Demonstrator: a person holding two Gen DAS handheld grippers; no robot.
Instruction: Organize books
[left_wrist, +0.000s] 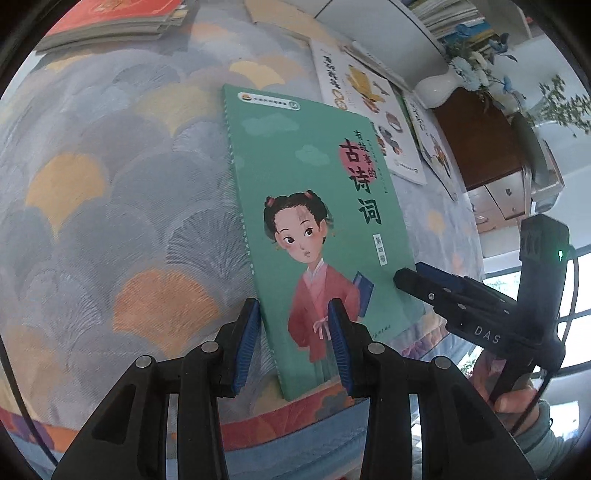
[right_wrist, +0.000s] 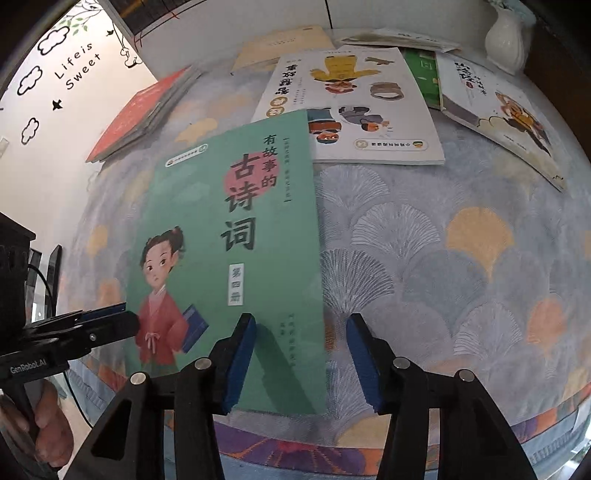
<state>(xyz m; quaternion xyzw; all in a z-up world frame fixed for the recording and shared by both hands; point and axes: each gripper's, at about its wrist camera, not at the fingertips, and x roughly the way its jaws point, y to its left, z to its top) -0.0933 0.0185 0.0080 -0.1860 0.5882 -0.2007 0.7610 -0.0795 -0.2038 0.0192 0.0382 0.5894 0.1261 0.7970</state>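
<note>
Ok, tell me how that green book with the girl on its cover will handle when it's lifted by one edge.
The green book looks thin with a soft cover, so it will probably sag if lifted by one edge. Its cover seems smooth, so it may slide easily on the patterned cloth. It is likely light. Both the left tool and right tool are open at its near edge.

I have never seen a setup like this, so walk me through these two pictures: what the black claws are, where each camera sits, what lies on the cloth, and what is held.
The black claws are hand-held two-finger grippers with blue pads; a person holds one in each hand. Each picture comes from a camera on one gripper, looking along its fingers. In the left view the left gripper is open, straddling the near left corner of the green girl-cover paperback book. The right gripper is open over the book's right edge. Nothing is clamped yet. On the fan-patterned blue-grey tablecloth also lie a white picture book, a red-topped book stack and a white ceramic vase.
</note>
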